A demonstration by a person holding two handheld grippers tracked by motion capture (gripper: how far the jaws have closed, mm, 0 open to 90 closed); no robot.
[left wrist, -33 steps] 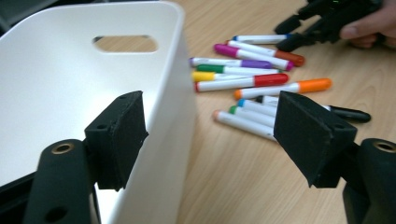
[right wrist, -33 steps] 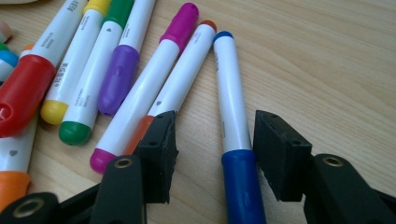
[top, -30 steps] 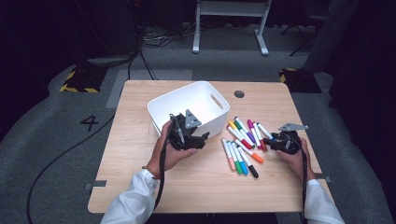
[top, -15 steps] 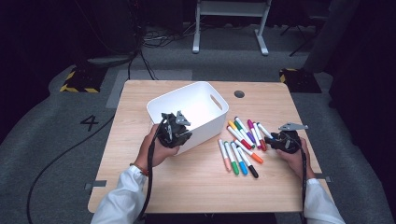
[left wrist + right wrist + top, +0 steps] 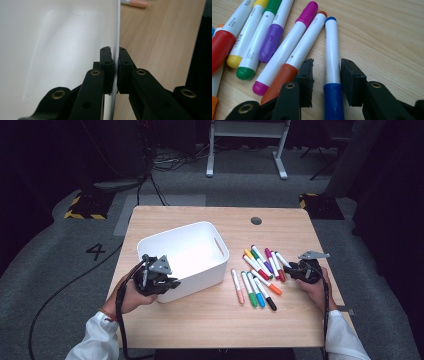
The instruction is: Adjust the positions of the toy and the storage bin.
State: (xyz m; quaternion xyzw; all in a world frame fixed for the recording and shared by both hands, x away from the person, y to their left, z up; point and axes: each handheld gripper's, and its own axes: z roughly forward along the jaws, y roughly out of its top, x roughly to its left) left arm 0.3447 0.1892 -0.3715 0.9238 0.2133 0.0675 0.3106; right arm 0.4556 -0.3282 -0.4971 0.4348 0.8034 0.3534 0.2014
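Gripping the one white bin's (image 5: pixel 186 251) near wall is the left claw (image 5: pixel 115 72); the right claw (image 5: pixel 326 75) gapes astride a blue-capped marker (image 5: pixel 332 65), one of eleven markers (image 5: pixel 257 272) near the surface's (image 5: pixel 210 320) right edge.

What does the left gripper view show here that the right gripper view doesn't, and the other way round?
Left gripper view: the left tongs shut on the thin wall of the white bin, one jaw inside and one outside, with a peach marker at the top edge. Right gripper view: the right tongs open, a jaw on each side of the blue marker lying on the table, beside an orange marker, a magenta marker and other colours. Both share the wooden table and a pair of black jaws rising from the bottom.
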